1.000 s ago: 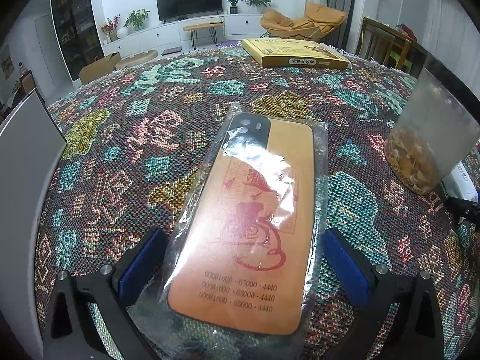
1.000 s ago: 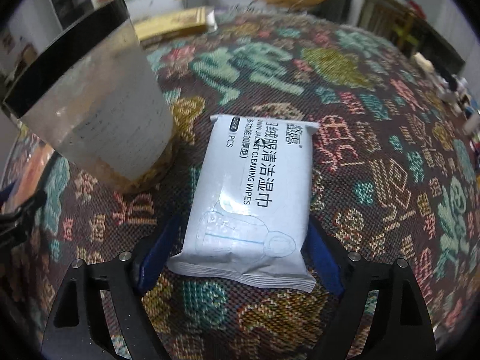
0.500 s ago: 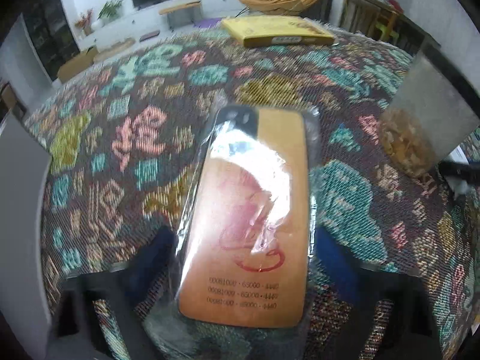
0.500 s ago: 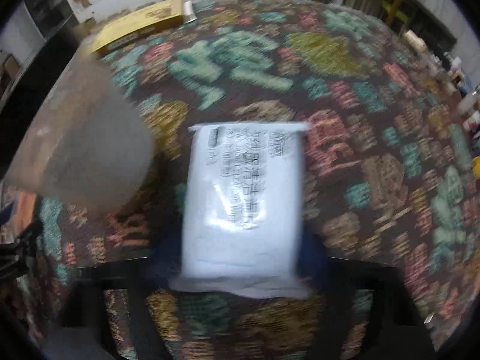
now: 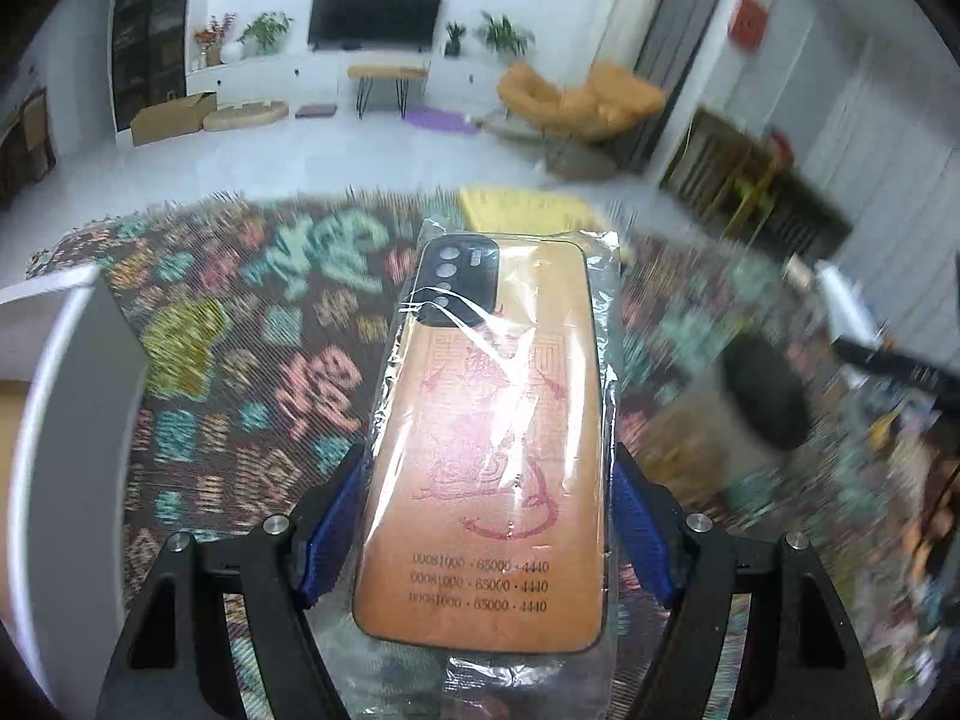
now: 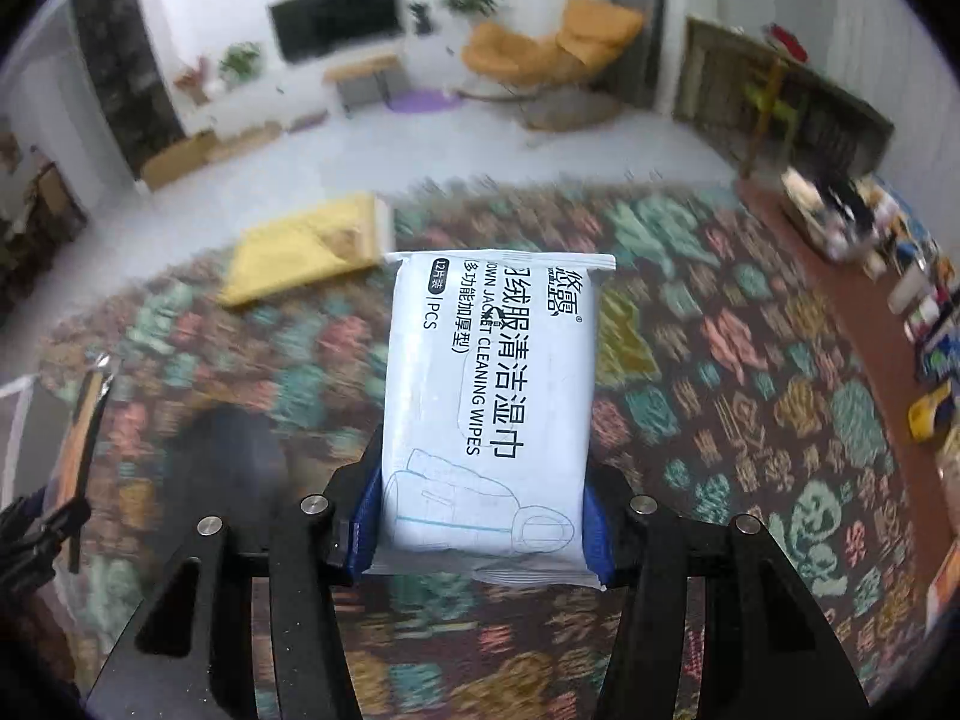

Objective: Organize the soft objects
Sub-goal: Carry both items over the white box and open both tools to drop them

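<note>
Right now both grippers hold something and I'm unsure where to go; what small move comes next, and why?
Probably carry both across to one spot on the cloth: the left gripper clamps the phone case, and the right gripper, jaws closing, pinches the wipes, both clear of it.

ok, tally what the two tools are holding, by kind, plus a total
Phone case in a clear plastic sleeve, in the left tool: 1
White pack of cleaning wipes, in the right tool, whose jaws are closing on it: 1
Total: 2
</note>
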### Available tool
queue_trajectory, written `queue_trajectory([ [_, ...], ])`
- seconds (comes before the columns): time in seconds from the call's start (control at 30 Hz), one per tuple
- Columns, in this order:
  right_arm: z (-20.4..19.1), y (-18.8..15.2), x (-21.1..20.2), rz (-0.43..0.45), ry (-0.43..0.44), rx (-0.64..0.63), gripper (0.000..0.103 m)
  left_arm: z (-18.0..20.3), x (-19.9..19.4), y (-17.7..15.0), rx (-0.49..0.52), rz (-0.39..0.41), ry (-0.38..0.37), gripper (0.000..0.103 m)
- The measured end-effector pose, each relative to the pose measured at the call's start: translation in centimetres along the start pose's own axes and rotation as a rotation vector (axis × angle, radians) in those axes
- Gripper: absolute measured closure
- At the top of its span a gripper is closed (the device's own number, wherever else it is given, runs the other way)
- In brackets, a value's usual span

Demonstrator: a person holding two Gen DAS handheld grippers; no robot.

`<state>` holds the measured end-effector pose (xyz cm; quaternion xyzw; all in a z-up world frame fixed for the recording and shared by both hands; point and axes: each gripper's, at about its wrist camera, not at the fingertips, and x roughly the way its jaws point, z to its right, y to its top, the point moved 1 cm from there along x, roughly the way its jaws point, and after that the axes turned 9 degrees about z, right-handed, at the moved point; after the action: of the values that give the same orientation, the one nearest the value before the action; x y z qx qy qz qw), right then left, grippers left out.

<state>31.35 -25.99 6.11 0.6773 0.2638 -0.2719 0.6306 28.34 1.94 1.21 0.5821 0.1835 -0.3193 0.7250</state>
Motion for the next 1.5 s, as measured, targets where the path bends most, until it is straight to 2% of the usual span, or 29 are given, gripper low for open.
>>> queue_trajectory([
  [0.1, -6.2, 0.0, -3.0, 0.024, 0.067, -0.085, 0.047, -2.4, -4.7, 1.1, -0.038, 0.053, -0.007, 0.028],
  [0.23, -16.0, -1.3, -6.1, 0.027, 0.210, -0.177, 0.047, -8.0, -10.6, 0.4, -0.063, 0.071, 0.058, 0.028],
  [0.43, -33.0, -6.5, -10.1, -0.042, 0.512, -0.275, 0.047, -18.3, -19.2, -1.9, -0.082, 0.086, 0.254, 0.028],
  [0.53, -38.9, -9.0, -11.1, -0.092, 0.618, -0.303, 0.046, -23.4, -22.4, -3.9, -0.099, 0.071, 0.371, 0.028],
  [0.63, -44.1, -12.2, -11.9, -0.143, 0.683, -0.345, 0.046, -26.0, -24.0, -6.0, -0.101, 0.045, 0.434, 0.028],
  [0.73, -46.9, -14.7, -11.8, -0.174, 0.741, -0.324, 0.039, -27.6, -24.8, -7.9, -0.118, 0.017, 0.480, 0.022],
  [0.77, -47.1, -15.4, -11.5, -0.196, 0.768, -0.316, 0.029, -27.9, -25.0, -8.4, -0.126, 0.012, 0.491, 0.019],
  [0.8, -47.7, -16.3, -11.0, -0.239, 0.790, -0.313, 0.026, -28.3, -25.3, -8.8, -0.133, 0.017, 0.505, 0.019],
  [0.9, -48.0, -17.9, -11.1, -0.299, 0.799, -0.315, 0.026, -28.0, -27.0, -9.9, -0.129, 0.058, 0.531, 0.016],
  [1.0, -46.3, -17.7, -11.9, -0.262, 0.797, -0.315, 0.026, -27.5, -28.4, -10.4, -0.106, 0.117, 0.543, 0.010],
  [1.1, -44.9, -17.3, -13.3, -0.191, 0.747, -0.353, 0.026, -25.8, -30.2, -10.5, -0.088, 0.189, 0.546, 0.004],
  [1.17, -44.4, -17.6, -14.5, -0.147, 0.701, -0.399, 0.026, -24.9, -31.3, -11.0, -0.112, 0.222, 0.543, 0.000],
  [1.27, -44.0, -18.5, -16.1, -0.110, 0.641, -0.459, 0.026, -24.1, -32.9, -12.1, -0.153, 0.280, 0.521, 0.000],
  [1.37, -44.0, -19.2, -17.2, -0.087, 0.603, -0.482, 0.026, -23.6, -33.5, -13.4, -0.222, 0.263, 0.500, 0.000],
  [1.5, -44.2, -20.1, -18.1, -0.072, 0.556, -0.499, 0.026, -23.3, -34.2, -14.7, -0.229, 0.224, 0.575, 0.000],
])
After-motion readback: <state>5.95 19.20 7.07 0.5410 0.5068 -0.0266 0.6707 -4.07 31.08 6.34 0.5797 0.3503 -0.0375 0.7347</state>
